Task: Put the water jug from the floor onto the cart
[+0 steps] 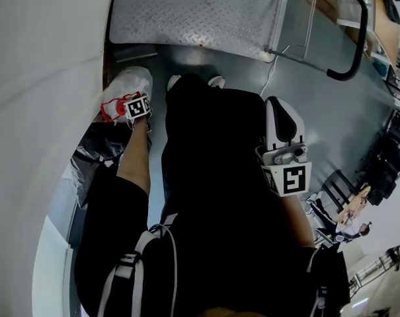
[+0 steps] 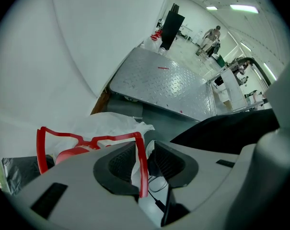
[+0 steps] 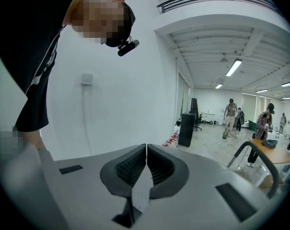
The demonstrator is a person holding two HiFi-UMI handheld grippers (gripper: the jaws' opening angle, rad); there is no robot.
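Left gripper [image 2: 145,151] clamped on the water jug's [image 1: 123,88] red handle [image 2: 87,140], right gripper [image 3: 146,155] jaws together, empty, diamond-plate cart [image 1: 200,12] on grey floor [image 1: 319,104], white wall [image 1: 41,78] beside

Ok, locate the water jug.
Head view, left side: the water jug is by the white wall, short of the cart, red handle in the left tongs.

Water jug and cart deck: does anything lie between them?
Only a strip of grey floor separates the bagged water jug from the cart deck; the left gripper view shows it best.
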